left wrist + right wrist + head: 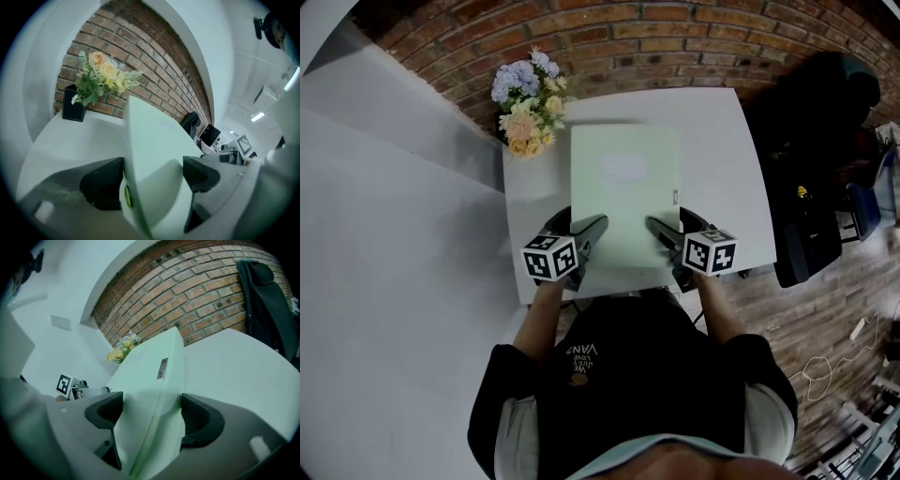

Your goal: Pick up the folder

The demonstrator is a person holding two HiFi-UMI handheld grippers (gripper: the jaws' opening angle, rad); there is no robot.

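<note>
A pale green folder (623,192) with a small label on its spine is held over the white table (724,150), its near edge towards me. My left gripper (592,228) is shut on the folder's near left corner, and my right gripper (659,229) on its near right corner. In the left gripper view the folder (154,140) fills the gap of the left gripper (152,180), with both black pads against it. The right gripper view shows the folder (154,380) pinched the same way in the right gripper (152,416), rising at a slant above the tabletop.
A bouquet in a black pot (528,105) stands at the table's far left corner, close to the folder's far edge. A brick wall (675,37) runs behind the table. A dark chair with a jacket (820,169) stands to the right, and a white wall lies to the left.
</note>
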